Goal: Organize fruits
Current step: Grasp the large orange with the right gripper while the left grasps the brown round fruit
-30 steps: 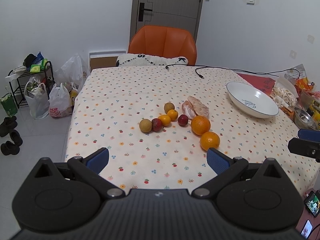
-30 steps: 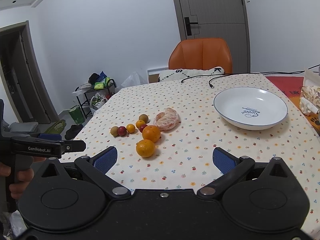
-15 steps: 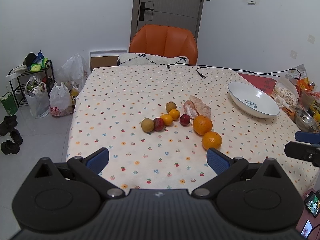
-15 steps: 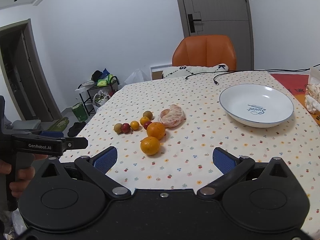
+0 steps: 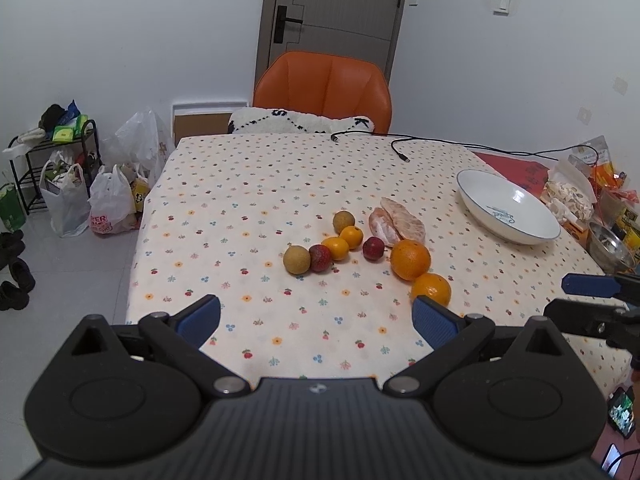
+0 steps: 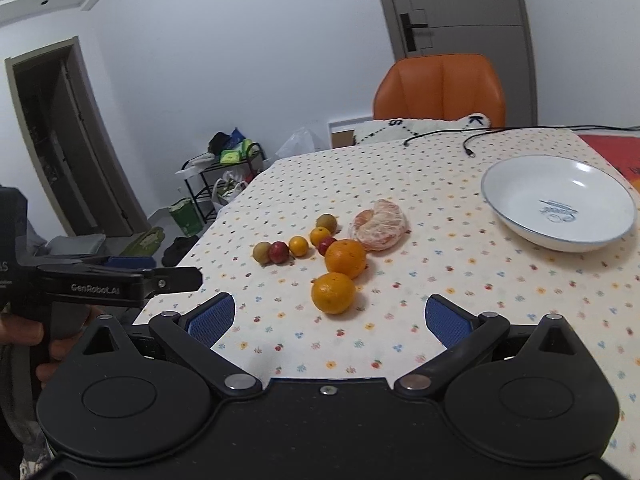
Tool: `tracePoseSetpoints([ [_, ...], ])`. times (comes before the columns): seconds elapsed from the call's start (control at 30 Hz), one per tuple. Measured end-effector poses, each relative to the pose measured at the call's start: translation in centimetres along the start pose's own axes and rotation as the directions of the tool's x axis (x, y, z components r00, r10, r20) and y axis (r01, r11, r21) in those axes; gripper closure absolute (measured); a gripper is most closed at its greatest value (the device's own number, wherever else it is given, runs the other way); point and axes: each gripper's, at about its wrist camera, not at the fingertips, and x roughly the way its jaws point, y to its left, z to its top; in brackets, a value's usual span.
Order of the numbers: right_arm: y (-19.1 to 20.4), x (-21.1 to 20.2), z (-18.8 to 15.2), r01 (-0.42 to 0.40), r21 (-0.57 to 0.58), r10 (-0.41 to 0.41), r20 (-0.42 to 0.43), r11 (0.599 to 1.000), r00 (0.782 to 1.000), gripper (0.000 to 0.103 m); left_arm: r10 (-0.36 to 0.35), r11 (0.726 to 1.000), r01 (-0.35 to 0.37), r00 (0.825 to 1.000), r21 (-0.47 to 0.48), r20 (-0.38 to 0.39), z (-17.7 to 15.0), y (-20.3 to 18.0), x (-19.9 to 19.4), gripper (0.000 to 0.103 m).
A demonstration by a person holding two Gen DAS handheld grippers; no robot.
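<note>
A: Somebody's home, dining corner I'd say. Table (image 5: 240,184) with a flowery cloth, orange chair (image 5: 324,84) at the far end past the jaws.

B: Yep. Shopping bags (image 5: 108,200) and a cluttered shoe rack (image 5: 48,152) off left, plain door (image 5: 336,16) behind.

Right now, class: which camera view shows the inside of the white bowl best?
The right wrist view: the white bowl opens toward the camera, showing its empty inside and printed base. The left wrist view shows the same bowl smaller and side-on, toward the right edge.
</note>
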Motion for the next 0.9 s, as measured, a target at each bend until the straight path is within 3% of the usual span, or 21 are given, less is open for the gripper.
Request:
tracePoseSetpoints([
  [0.1,0.3,0.9,0.2,-0.01,-0.019,0.01,-0.002,1.0,1.0,0.002,0.01,1.0,-0.01,1.0,-0.009,0.007,0.0,0.4,0.6,0.002],
  [0.27,-0.1,2.5,0.2,-0.039,-0.005,0.039,-0.03,0.999,0.999,0.015,0.014,0.999,-0.014,1.0,-0.029,0.004,0.2,1.0,1.8,0.01],
  [0.53,-0.7,5.1,0.4,-0.061,0.018,0.062,-0.063,0.998,0.996,0.028,0.013,0.998,-0.014,1.0,-0.065,-0.013,0.5,2.1,3.9,0.036],
  [0.7,-1.0,6.7,0.6,-0.076,0.034,0.079,-0.092,0.997,0.993,0.038,0.01,0.997,-0.012,1.0,-0.074,-0.027,0.8,2.4,5.1,0.043],
  [0.9,-1.4,8.3,0.6,-0.081,0.052,0.087,-0.125,0.995,0.988,0.041,-0.001,0.997,-0.004,0.999,-0.083,-0.053,1.3,2.7,6.9,0.053],
])
